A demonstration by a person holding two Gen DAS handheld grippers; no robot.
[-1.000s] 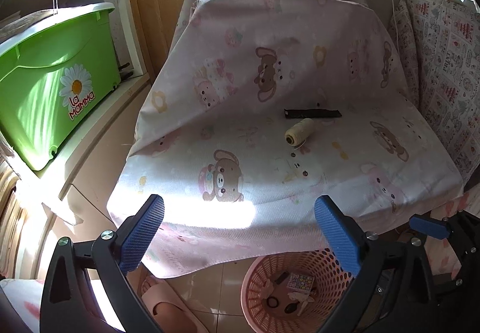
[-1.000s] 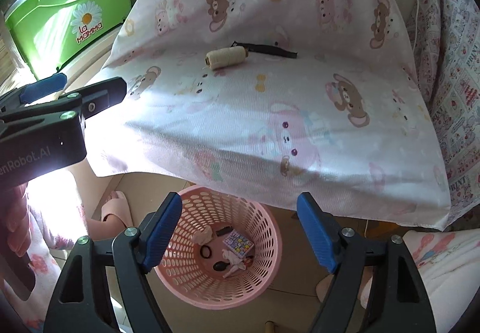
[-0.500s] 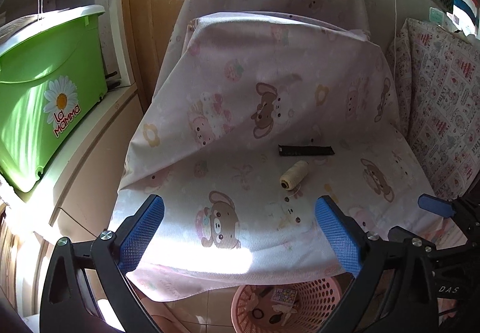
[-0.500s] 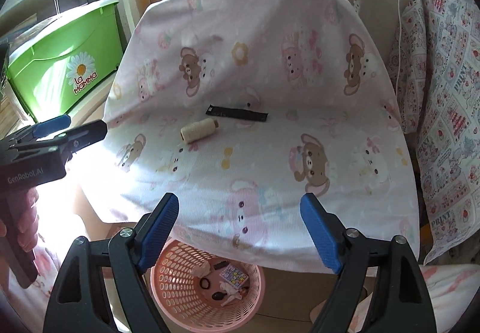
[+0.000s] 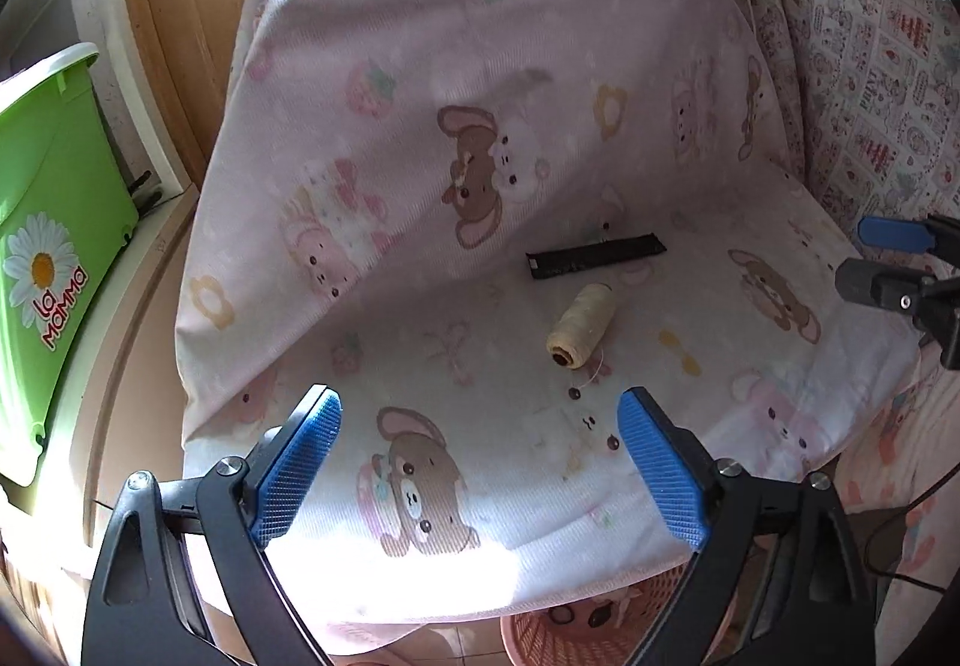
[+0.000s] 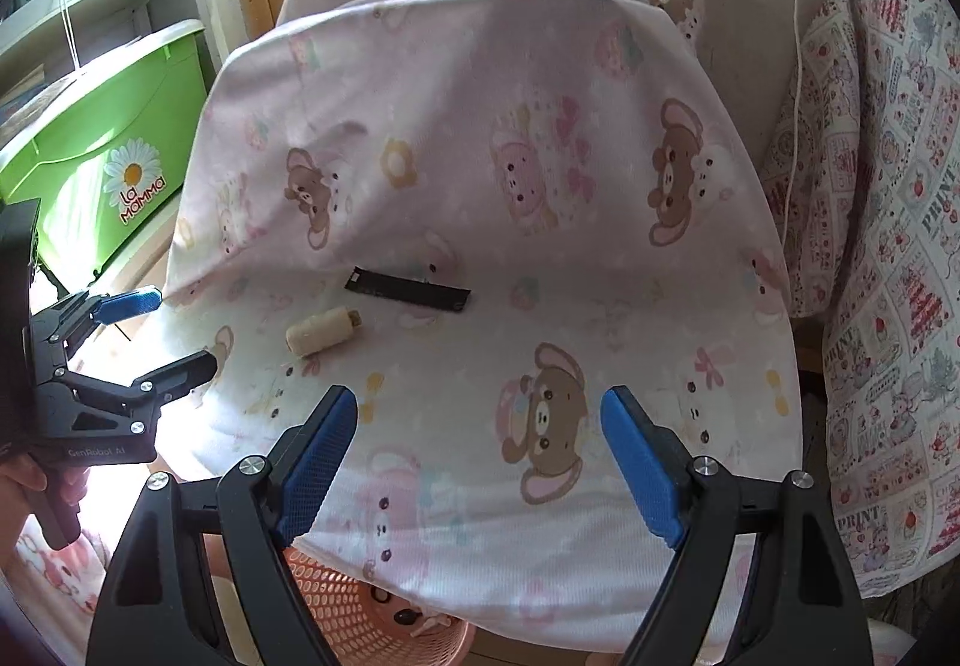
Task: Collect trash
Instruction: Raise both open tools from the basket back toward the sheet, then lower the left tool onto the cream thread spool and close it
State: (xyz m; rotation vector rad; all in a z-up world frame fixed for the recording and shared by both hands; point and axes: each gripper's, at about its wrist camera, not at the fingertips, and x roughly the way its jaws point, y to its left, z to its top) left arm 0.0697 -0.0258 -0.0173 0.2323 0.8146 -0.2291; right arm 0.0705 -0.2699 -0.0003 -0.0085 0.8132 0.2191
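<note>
A cream thread spool (image 5: pixel 581 325) and a flat black strip (image 5: pixel 596 255) lie on a chair seat draped in pink bear-print cloth (image 5: pixel 480 186). Both show in the right wrist view too: spool (image 6: pixel 319 330), strip (image 6: pixel 408 291). My left gripper (image 5: pixel 479 456) is open and empty, just short of the spool at the seat's front. My right gripper (image 6: pixel 479 462) is open and empty over the seat's front edge. A pink trash basket (image 6: pixel 360 618) with several scraps sits on the floor under the seat front, mostly hidden by the cloth.
A green lidded bin (image 5: pixel 42 258) marked "La Mamma" stands on a ledge at the left. A patchwork-print cushion (image 6: pixel 888 276) leans at the right. A wooden door (image 5: pixel 192 6) is behind the chair. Each gripper shows at the edge of the other's view.
Both grippers have risen from the basket and moved forward over the seat toward the spool and strip. The basket has slipped mostly out of sight. Both stay open.
</note>
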